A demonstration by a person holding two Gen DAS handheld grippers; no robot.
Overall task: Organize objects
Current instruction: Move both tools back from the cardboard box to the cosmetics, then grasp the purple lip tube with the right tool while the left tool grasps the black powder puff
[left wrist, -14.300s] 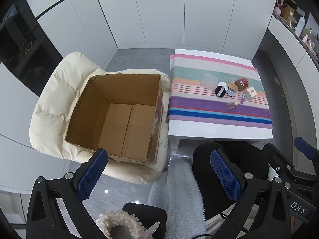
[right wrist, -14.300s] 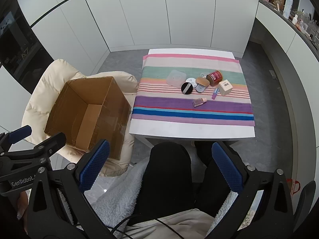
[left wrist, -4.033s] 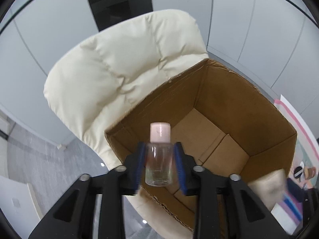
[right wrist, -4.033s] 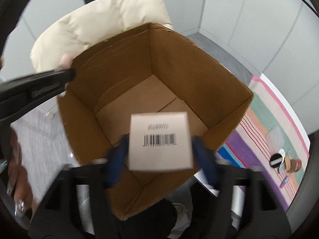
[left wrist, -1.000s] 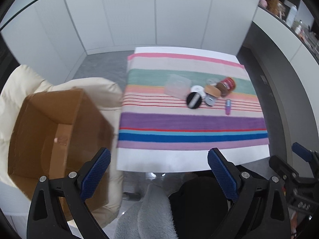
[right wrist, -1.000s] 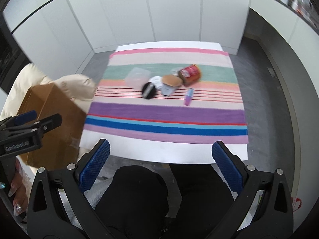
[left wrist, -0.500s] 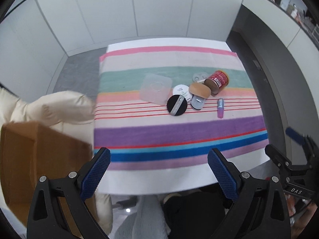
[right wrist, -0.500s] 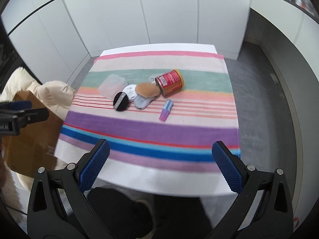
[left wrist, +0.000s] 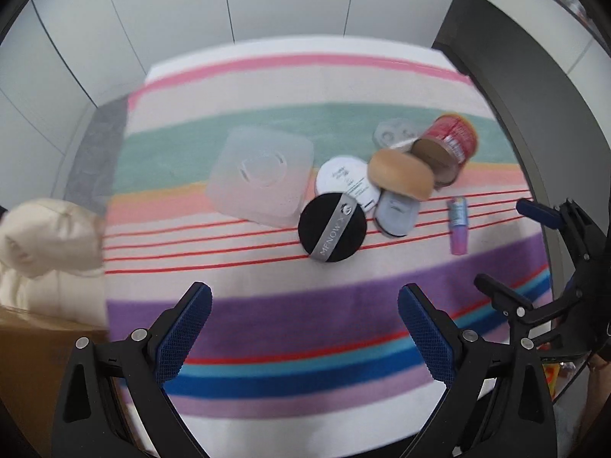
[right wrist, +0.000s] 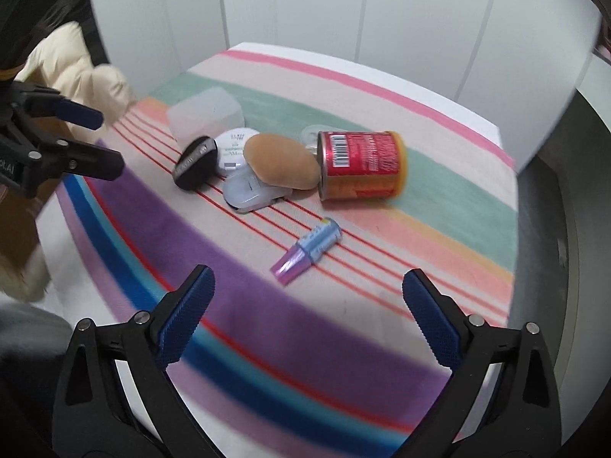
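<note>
On the striped cloth (left wrist: 267, 297) lie a black round puff (left wrist: 332, 227), a white round compact (left wrist: 345, 181), a tan bun-shaped case (left wrist: 401, 175), a grey-white case (left wrist: 395, 213), a red can on its side (left wrist: 452, 145), a small purple tube (left wrist: 458, 225) and a clear square lid (left wrist: 261, 175). My left gripper (left wrist: 305, 324) is open and empty, hovering short of the puff. My right gripper (right wrist: 307, 305) is open and empty, just short of the purple tube (right wrist: 307, 252); the red can (right wrist: 361, 166) and the bun-shaped case (right wrist: 280, 166) lie beyond.
The cardboard box (left wrist: 34, 358) on the cream chair (left wrist: 42, 240) is at the far left of the table. White cabinet doors stand behind the table. The right gripper shows at the right edge of the left wrist view (left wrist: 542, 267).
Both grippers have moved in low over the table toward the cluster of objects, which now looks much larger. Both stay open and empty.
</note>
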